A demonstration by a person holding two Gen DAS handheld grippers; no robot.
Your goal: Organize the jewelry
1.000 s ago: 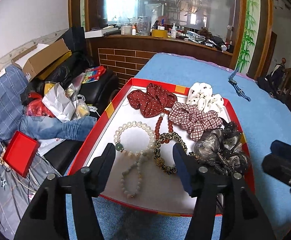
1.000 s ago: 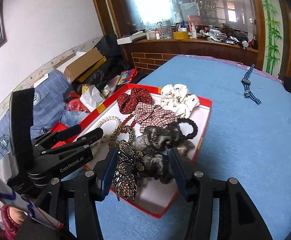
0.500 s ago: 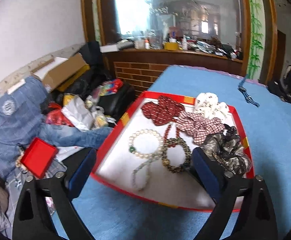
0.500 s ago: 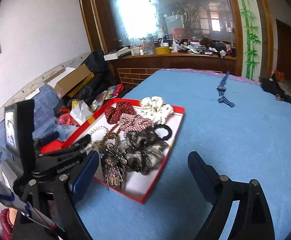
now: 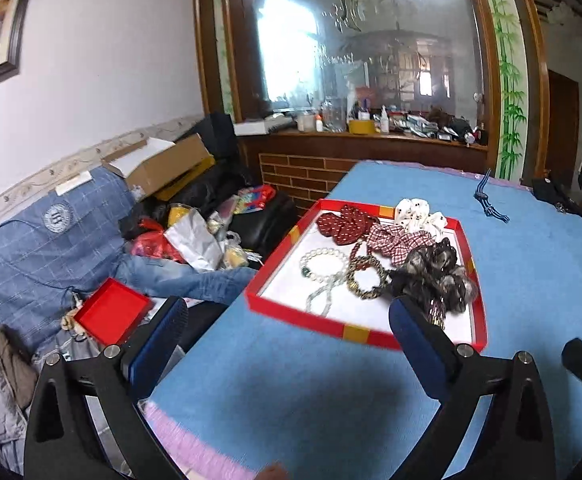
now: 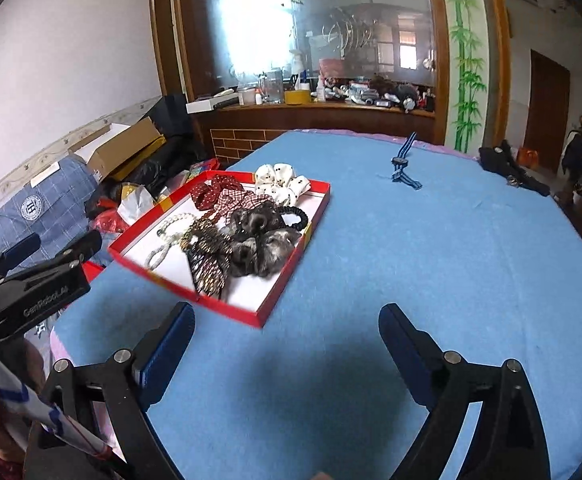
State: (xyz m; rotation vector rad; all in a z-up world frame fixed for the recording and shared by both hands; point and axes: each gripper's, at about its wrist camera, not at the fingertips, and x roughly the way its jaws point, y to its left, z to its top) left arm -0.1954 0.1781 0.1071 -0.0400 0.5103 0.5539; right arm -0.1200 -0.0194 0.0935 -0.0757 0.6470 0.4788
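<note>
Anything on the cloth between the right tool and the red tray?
No. In the right wrist view only bare blue cloth lies between the right tool and the red tray.

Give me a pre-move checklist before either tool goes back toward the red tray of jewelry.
1. Left tool empty: ok, fingers wide apart, nothing between them.
2. Right tool empty: ok, fingers wide apart over bare blue tablecloth.
3. Red tray fully on the table: ok, though it sits close to the table's left edge.
4. Pearl bracelet free to pick: ok, it lies on the white tray floor, touching the pale bead strand.
5. Dark scrunchies separable: cannot tell, they are piled together.
6. Striped strap out of the way: ok, far across the table.
</note>
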